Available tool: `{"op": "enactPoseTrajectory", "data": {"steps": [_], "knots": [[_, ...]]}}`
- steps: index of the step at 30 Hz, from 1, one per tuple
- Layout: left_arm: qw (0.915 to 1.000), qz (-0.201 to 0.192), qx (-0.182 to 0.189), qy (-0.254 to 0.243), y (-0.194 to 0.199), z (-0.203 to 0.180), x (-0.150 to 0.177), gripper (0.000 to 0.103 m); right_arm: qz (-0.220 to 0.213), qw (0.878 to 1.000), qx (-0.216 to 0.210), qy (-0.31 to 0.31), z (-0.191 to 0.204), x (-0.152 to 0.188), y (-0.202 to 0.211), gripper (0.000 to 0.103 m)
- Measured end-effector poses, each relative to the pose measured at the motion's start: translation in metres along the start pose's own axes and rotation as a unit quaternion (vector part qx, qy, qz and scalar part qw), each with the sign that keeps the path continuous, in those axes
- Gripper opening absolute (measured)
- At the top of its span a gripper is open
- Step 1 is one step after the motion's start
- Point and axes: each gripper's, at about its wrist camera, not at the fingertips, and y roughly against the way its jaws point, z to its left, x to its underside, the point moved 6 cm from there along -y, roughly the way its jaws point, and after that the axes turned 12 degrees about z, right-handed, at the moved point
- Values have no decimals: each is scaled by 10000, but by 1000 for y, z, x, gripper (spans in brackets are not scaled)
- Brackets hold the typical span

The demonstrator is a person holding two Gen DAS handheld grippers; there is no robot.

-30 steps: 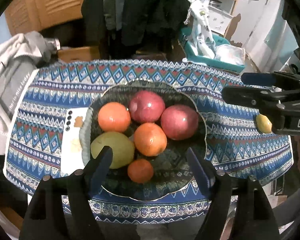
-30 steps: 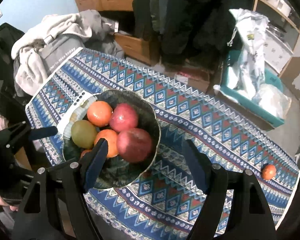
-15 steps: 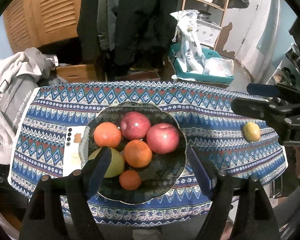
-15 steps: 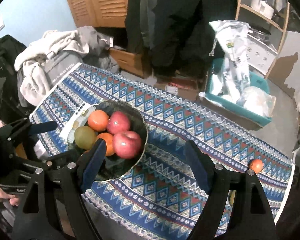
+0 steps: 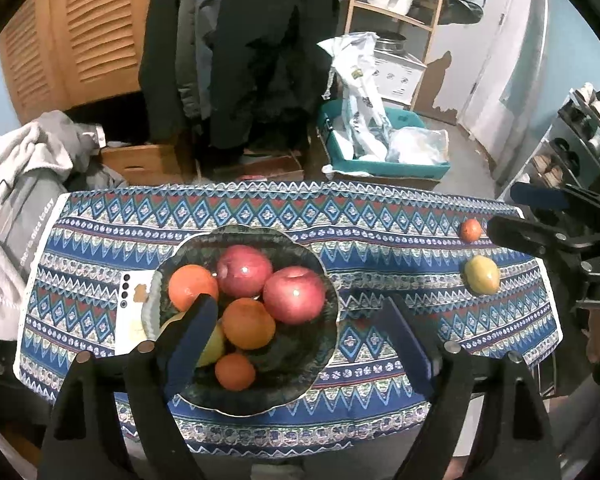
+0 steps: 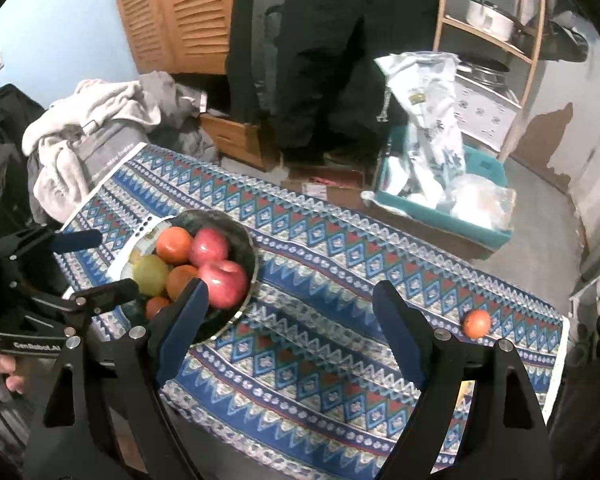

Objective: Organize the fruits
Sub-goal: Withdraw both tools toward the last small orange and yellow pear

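A dark bowl [image 5: 324, 344] on the patterned tablecloth holds two red apples [image 5: 294, 294], several oranges [image 5: 248, 322] and a green pear [image 6: 151, 274]. A small orange fruit [image 5: 470, 229] and a yellow-green fruit [image 5: 482, 275] lie loose at the table's right end. My left gripper [image 5: 300, 340] is open and empty, raised above the bowl's near side. My right gripper [image 6: 290, 328] is open and empty, above the cloth between the bowl [image 6: 246, 248] and the small orange fruit [image 6: 477, 323]. The right gripper also shows at the right edge of the left wrist view.
A white phone [image 5: 130, 312] lies on the cloth left of the bowl. Clothes [image 5: 16, 168] pile at the table's left end. Behind the table stand a teal bin with bags [image 5: 384, 160], cardboard boxes, hanging coats and a shelf [image 5: 396, 12].
Both grippers have pulled back and up from the table. The bowl looks smaller, and the two loose fruits at the right end have come into the left wrist view.
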Motion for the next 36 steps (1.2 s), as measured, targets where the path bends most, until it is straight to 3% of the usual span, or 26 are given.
{"op": "enactPoseTrajectory", "data": {"steps": [29, 36], "knots": [[9981, 415, 146, -436, -36, -77, -19, 86, 392, 9928, 337, -1082, -136, 64, -10, 84], [9968, 521, 120, -591, -53, -98, -23, 86, 689, 9859, 440, -1458, -172, 82, -35, 84]]}}
